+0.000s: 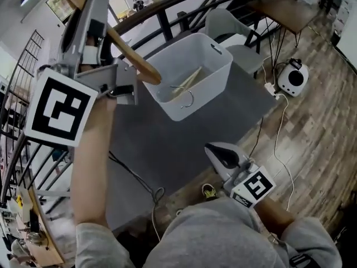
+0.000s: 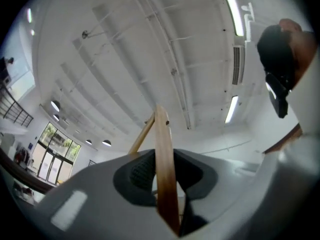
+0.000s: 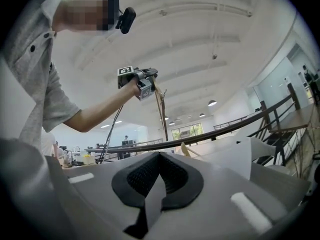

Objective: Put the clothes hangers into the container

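My left tongs [image 1: 93,15] were raised high at the left, clamped on the bar of a wooden hanger [image 1: 134,57]. The hanger slanted down from them, and its lower end hung just over the near left rim of the white container [image 1: 207,88]. The container stood on the grey carpet [image 1: 167,144], towards its far edge. A second hanger [image 1: 191,78] lay inside it, wood against the bottom and wire hook curled towards the near wall. My right tongs [image 1: 215,152] were low and near my body, over the carpet's near edge and well apart from the container. They were closed with nothing between them.

The left gripper view showed what the head view hid: both pads pressed flat on the wooden bar, with the hanger's other arm branching off above them, and only ceiling beyond. The right gripper view showed its own pads meeting on nothing. Beyond them I could see my raised arm from the side, with the hanger dangling from the left tongs.

A dark railing [image 1: 184,4] curved close behind the container, and a pale chair [image 1: 228,24] stood just beside its far right corner. Past the carpet's right edge, on the wooden floor, sat a round white appliance [image 1: 294,78] with a white cable [image 1: 279,144] running from it. A dark cable [image 1: 136,180] crossed the carpet's near left part. Between the right tongs and the container the carpet lay bare.
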### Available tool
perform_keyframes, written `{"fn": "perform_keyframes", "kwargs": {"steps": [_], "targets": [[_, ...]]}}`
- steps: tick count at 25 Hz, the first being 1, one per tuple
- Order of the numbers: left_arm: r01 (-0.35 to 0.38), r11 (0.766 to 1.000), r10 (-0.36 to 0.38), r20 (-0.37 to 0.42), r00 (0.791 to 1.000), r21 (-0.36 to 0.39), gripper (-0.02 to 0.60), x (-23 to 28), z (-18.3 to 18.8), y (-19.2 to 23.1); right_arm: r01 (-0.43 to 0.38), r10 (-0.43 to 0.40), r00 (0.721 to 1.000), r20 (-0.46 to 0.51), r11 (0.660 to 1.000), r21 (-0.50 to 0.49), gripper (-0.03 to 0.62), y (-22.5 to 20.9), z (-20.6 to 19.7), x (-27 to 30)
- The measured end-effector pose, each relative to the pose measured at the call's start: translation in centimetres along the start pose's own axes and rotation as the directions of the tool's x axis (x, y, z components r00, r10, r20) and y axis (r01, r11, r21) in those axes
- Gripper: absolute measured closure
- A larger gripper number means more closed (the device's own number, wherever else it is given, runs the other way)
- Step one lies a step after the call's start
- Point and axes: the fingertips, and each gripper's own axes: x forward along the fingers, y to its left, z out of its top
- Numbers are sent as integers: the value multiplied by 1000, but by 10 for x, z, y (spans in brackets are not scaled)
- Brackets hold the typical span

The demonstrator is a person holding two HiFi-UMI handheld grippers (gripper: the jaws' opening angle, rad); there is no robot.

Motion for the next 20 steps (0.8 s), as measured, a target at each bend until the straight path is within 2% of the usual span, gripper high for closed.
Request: {"fn": "perform_keyframes", "kwargs": {"steps": [4, 8, 13, 15, 20], "targets": [[-41, 994, 41, 1, 999, -104, 494, 33, -35, 14, 75, -75, 997, 0, 997, 0, 595, -31, 4, -19], [-93, 993, 92, -25, 995, -70, 495, 53, -78, 33, 132, -132, 991, 3, 991, 4, 595, -55, 5, -31], [-177, 975, 168, -77, 983, -134, 497, 61, -132, 62, 173, -173, 985, -3, 985, 13, 595, -70, 4, -37], [-239, 962, 225, -119, 967, -130, 497, 62, -157, 81, 184, -184, 983, -8, 983, 19, 595, -76, 2, -39], [-392, 918, 373, -211, 904, -58, 499, 55, -217, 124, 208, -207, 978, -22, 978, 32, 595, -85, -5, -41]]}}
